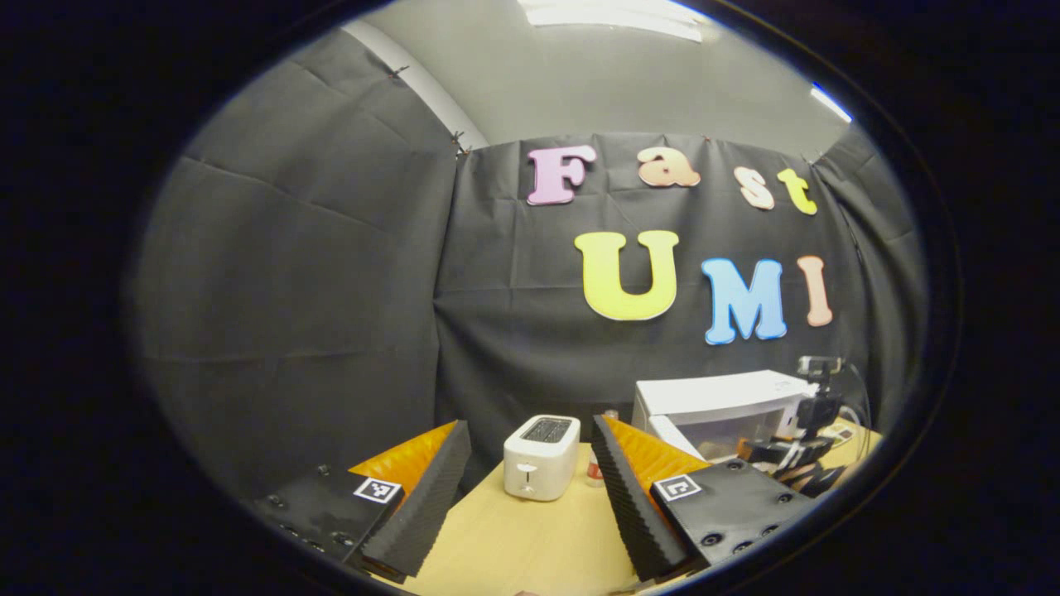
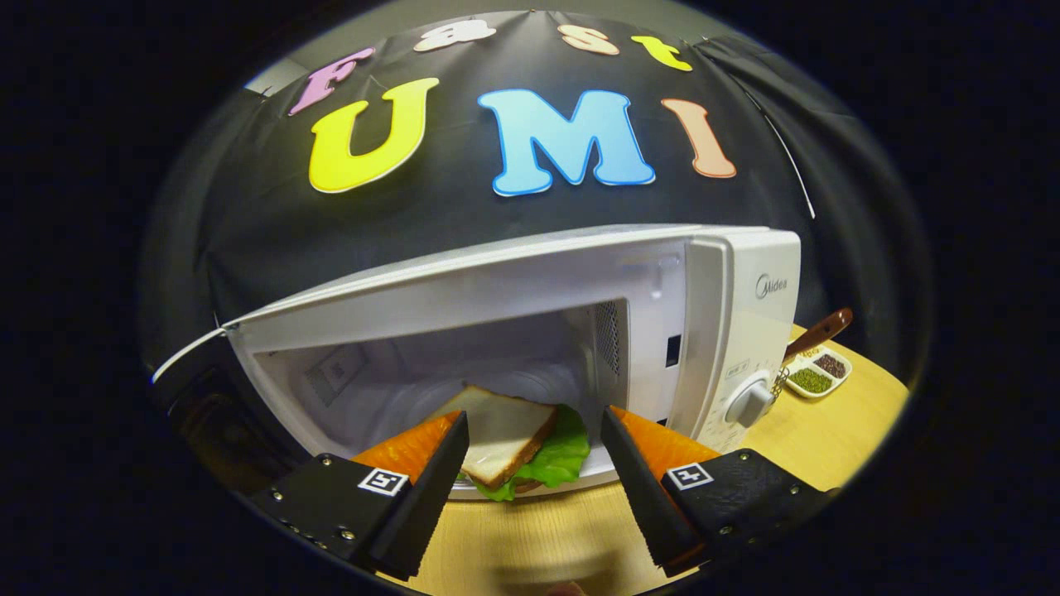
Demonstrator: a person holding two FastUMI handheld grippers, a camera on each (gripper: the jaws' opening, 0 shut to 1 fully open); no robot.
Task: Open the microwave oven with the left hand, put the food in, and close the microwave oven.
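Observation:
In the right gripper view the white microwave (image 2: 737, 290) stands with its door (image 2: 190, 364) swung out to the left and the cavity bare. A sandwich (image 2: 505, 430) of white bread and green lettuce lies at the front of the cavity floor. My right gripper (image 2: 534, 422) is open just before it, one finger on each side, neither pressing on it. My left gripper (image 1: 530, 424) is open and holds nothing, off to the left of the microwave (image 1: 712, 397). In the left gripper view the right gripper (image 1: 799, 451) shows at the microwave's front.
A white toaster (image 1: 542, 455) stands on the wooden table (image 1: 513, 538) straight ahead of my left gripper, with a small jar (image 1: 595, 470) behind it. Right of the microwave are a divided dish of grains (image 2: 816, 377) and a wooden-handled spoon (image 2: 820, 331).

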